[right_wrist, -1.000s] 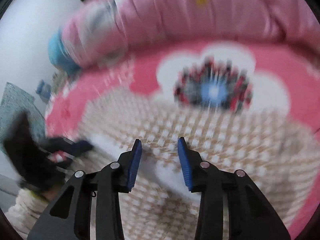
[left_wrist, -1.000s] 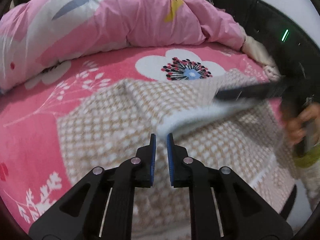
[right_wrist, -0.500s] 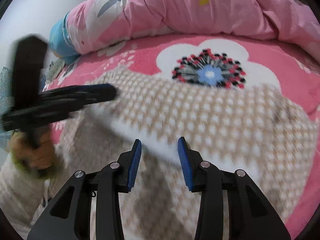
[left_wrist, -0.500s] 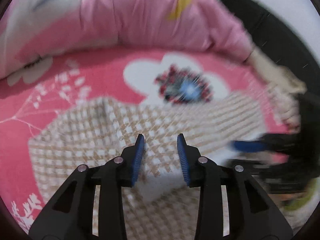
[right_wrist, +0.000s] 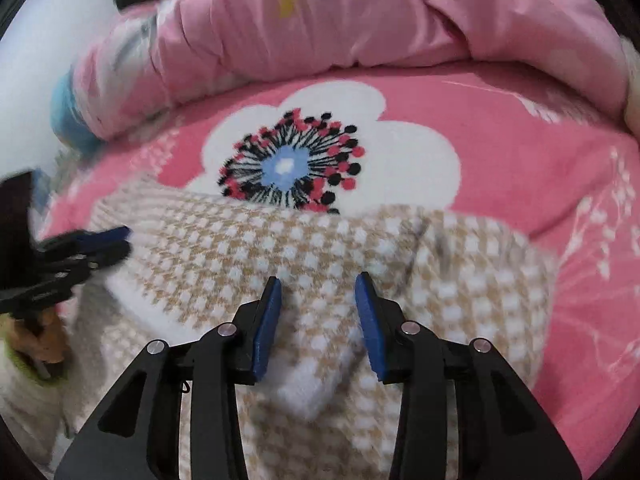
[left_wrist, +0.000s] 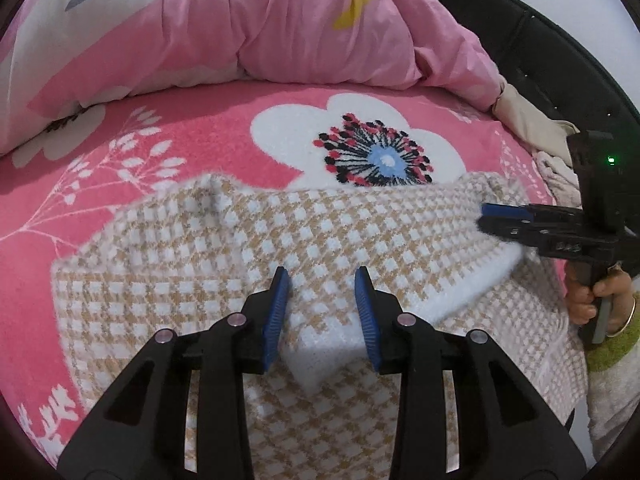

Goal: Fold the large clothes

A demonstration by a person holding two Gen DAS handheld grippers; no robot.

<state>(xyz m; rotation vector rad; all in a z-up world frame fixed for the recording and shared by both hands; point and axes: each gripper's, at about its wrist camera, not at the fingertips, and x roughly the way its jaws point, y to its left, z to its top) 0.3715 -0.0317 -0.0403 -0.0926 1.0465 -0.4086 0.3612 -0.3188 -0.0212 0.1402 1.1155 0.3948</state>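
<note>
left gripper (left_wrist: 322, 308): fingers (left_wrist: 276, 312) apart, nothing clamped; jaws have just been opening, white band of the sweater lies below the gap, not pressed.
right gripper (right_wrist: 318, 320): fingers (right_wrist: 266, 320) apart, gripping nothing; hangs over the same folded edge, view a bit blurred.
sweater (left_wrist: 192, 280): tan-and-white check knit, fluffy, thick white ribbed band; lies on the bed in front of both grippers, far edge touching the white flower print.
fold state: one flap lies turned over the body, white band running diagonally across; looks partly folded, judging by layers, not a finished stack.
step in hand: likely re-grip for the next fold. Take the band edge through both layers, one gripper at each end, lift level, lay it over square so the edges line up.
watch: knit is soft and stretchy, so a one-layer pinch would probably drag and skew it.
bed (left_wrist: 192, 140): pink blanket with white flower print, carries the sweater.
quilt (left_wrist: 280, 28): pink, bunched at the far side, well apart from the sweater.
</note>
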